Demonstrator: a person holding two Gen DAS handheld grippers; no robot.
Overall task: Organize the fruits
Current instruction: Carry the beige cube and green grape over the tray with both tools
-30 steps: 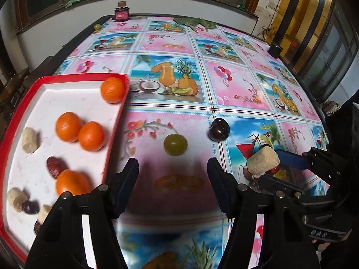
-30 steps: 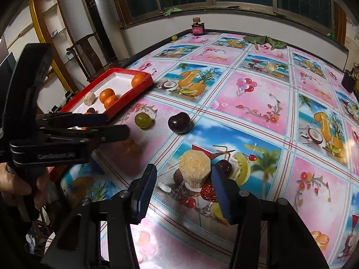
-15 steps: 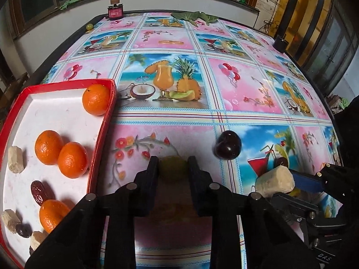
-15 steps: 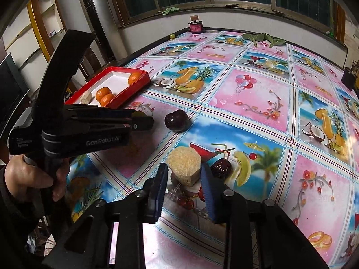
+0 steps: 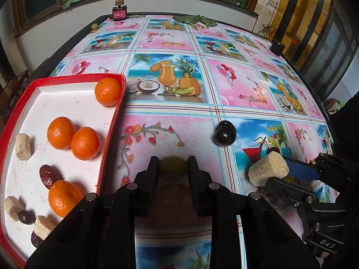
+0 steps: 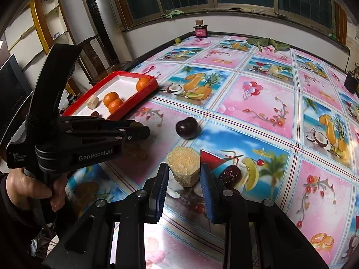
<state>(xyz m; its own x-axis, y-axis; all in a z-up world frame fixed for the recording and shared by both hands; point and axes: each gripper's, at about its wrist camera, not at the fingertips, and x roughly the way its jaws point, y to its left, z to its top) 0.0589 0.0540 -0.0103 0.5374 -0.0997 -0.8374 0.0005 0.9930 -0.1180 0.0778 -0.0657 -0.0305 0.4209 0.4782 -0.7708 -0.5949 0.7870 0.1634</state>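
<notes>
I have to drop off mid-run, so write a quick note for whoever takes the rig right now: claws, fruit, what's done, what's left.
Left claw: shut on the green fruit, low over the tablecloth.
Right claw: shut on the pale sugarcane chunk, also low over the cloth.
Red tray, to the left: four oranges, dates and sugarcane pieces already in it.
Loose on the table: dark plum and a red date beside the right claw.
Left to do: carry both held pieces to the tray, then likely fetch the plum and the date.

Lived-in home room, large table under a fruit-print oilcloth, window wall behind, wooden shelves, tower fan
</notes>
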